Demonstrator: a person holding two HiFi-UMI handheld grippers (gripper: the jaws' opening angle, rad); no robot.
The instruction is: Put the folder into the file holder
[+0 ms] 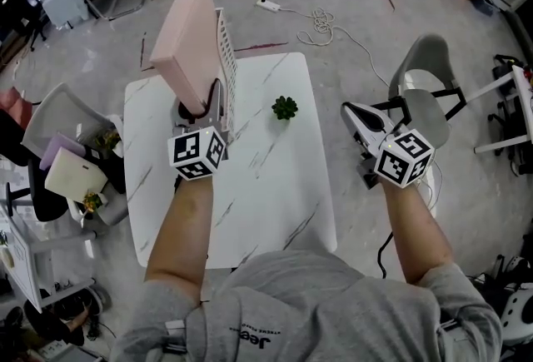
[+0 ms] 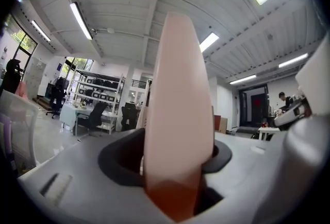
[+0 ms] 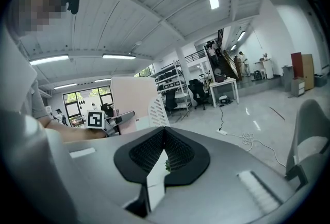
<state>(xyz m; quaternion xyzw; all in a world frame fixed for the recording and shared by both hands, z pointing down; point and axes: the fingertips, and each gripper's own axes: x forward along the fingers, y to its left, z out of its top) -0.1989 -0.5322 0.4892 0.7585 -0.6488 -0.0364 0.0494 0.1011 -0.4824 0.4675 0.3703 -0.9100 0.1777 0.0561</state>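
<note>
Chairs (image 1: 50,115) at the far left carry loose pale-coloured items, off the edge of the white marbled surface (image 1: 275,202). Over that surface's left part the left gripper (image 1: 200,106) has its jaws closed on the lower end of the pink folder (image 1: 187,36). The left gripper view shows the folder's edge filling the gap, with a dark pad against each side. The folder is up in the air and tilted, its top leaning away to the left. Just to its right stands the white slatted file holder (image 1: 226,61), upright on the surface. The folder lies close along the holder's left wall, and I cannot tell whether its lower corner is inside. Farther right a small green plant (image 1: 285,108) sits alone on the surface, apart from the holder. Beyond the surface's right edge the right gripper (image 1: 350,111) hangs over the floor with its jaws closed tip to tip on nothing, near a grey chair (image 1: 429,61). The person's grey sweatshirt (image 1: 316,302) bears small dark print that seems to read "Jeep", seen upside down.
</note>
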